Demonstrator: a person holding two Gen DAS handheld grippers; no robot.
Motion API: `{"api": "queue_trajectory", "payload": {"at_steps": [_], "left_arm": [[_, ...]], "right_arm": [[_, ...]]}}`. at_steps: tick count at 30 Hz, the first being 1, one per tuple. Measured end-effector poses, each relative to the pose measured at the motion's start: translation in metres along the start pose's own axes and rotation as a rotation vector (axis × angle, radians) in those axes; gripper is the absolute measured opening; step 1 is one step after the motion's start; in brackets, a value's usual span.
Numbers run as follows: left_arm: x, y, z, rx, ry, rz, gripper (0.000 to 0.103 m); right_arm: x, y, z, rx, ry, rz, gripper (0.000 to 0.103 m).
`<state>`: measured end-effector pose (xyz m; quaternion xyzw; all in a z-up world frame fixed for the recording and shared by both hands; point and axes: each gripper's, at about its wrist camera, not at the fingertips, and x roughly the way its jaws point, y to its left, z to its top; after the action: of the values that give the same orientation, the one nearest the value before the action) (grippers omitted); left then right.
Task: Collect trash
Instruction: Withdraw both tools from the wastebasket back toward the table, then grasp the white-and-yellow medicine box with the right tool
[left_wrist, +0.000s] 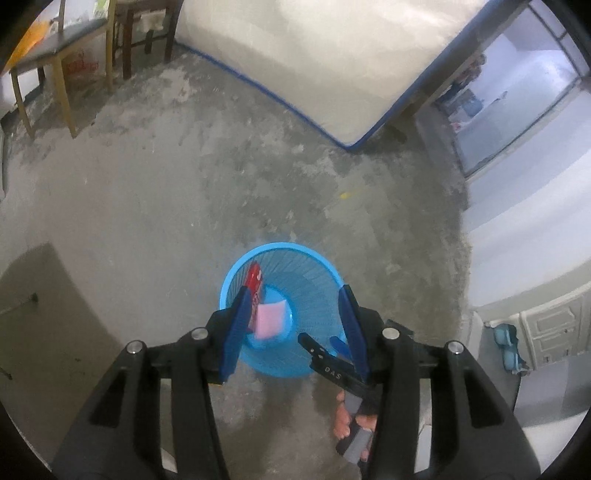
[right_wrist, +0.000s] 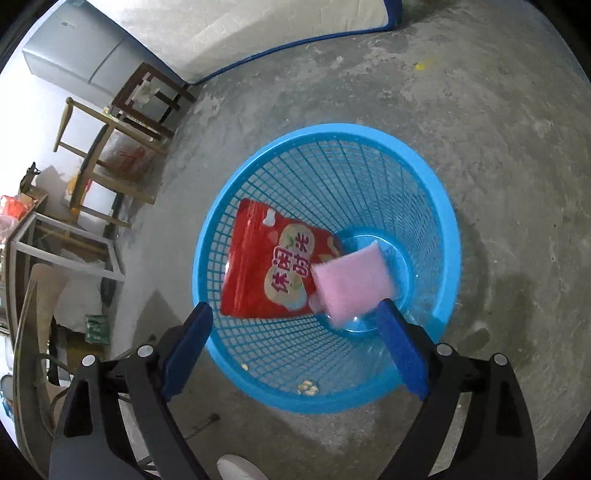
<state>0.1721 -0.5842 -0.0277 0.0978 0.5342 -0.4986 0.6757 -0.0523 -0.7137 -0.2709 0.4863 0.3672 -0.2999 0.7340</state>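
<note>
**Q:** Report the location of the trash and why it sits as it does.

**A:** Two items are inside the blue basket. The red snack bag leans against the mesh wall on its left side, lower edge toward the basket floor. The pink packet lies partly over the bag's lower right corner and partly over the solid floor. It looks slightly blurred, so I cannot tell whether it has settled. The tapered walls appear to funnel items to the centre, which would explain the overlap. The basket stands upright on the concrete floor, placed where I can reach it from above.

**Q:** State of your fingers?

**A:** My right gripper is spread wide with nothing between the pads. My left gripper is likewise spread and empty.

**Q:** Pose?

**A:** Both point steeply downward at the basket mouth. The right one hovers close over the near rim, one finger on each side of the packet as seen from its camera, touching nothing. The left one sits higher and further back; my right tool shows at the lower right of its view.

**Q:** Remaining work?

**A:** A small yellow scrap lies on the floor beyond the basket, near the mattress. I judge it a possible next item.
</note>
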Motion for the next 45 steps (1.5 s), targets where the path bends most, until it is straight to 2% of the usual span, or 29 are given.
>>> {"api": "queue_trajectory", "payload": {"at_steps": [5,9,10,13,15,17,19,20,22,25,30,32,34,37,40,42,45], "left_arm": [[-0.077,0.004,-0.022,0.041,-0.082,-0.040,0.052],[-0.153,0.015,-0.053,0.065,-0.191,-0.055,0.061],[-0.169,0.019,-0.062,0.067,-0.213,-0.044,0.064],[-0.221,0.034,-0.095,0.077,-0.270,0.005,0.066],[-0.258,0.047,-0.125,0.086,-0.308,0.072,0.069],[-0.287,0.061,-0.151,0.087,-0.339,0.148,0.073],[-0.313,0.081,-0.177,0.067,-0.335,0.207,0.074],[-0.327,0.094,-0.194,0.046,-0.325,0.213,0.075],[-0.350,0.116,-0.219,-0.008,-0.332,0.230,0.085],[-0.392,0.151,-0.272,-0.104,-0.398,0.272,0.086],[-0.434,0.188,-0.347,-0.213,-0.505,0.331,0.091],[-0.445,0.198,-0.373,-0.252,-0.548,0.355,0.093],[-0.451,0.211,-0.398,-0.300,-0.594,0.354,0.095],[-0.452,0.229,-0.427,-0.364,-0.649,0.310,0.095],[-0.447,0.240,-0.449,-0.433,-0.693,0.253,0.095],[-0.442,0.249,-0.457,-0.460,-0.728,0.228,0.095],[-0.438,0.254,-0.450,-0.415,-0.735,0.218,0.095]], "right_arm": [[-0.030,-0.003,-0.017,-0.014,-0.038,0.032,0.087],[-0.069,0.007,-0.038,-0.056,-0.071,0.056,0.088],[-0.078,0.011,-0.044,-0.067,-0.078,0.064,0.088],[-0.114,0.032,-0.065,-0.117,-0.116,0.081,0.088],[-0.136,0.047,-0.078,-0.158,-0.142,0.072,0.088],[-0.161,0.071,-0.093,-0.227,-0.183,0.053,0.094],[-0.181,0.100,-0.108,-0.306,-0.221,0.021,0.096],[-0.188,0.114,-0.113,-0.342,-0.227,0.011,0.097],[-0.199,0.150,-0.127,-0.430,-0.212,-0.011,0.097],[-0.213,0.209,-0.150,-0.563,-0.203,0.006,0.097],[-0.234,0.298,-0.195,-0.783,-0.226,0.057,0.097],[-0.239,0.338,-0.223,-0.909,-0.230,0.078,0.097],[-0.241,0.367,-0.250,-1.017,-0.218,0.093,0.097],[-0.244,0.402,-0.289,-1.138,-0.198,0.190,0.097],[-0.246,0.423,-0.315,-1.186,-0.146,0.299,0.097],[-0.245,0.435,-0.327,-1.179,-0.080,0.369,0.097],[-0.237,0.448,-0.339,-1.138,0.046,0.425,0.097]]}}
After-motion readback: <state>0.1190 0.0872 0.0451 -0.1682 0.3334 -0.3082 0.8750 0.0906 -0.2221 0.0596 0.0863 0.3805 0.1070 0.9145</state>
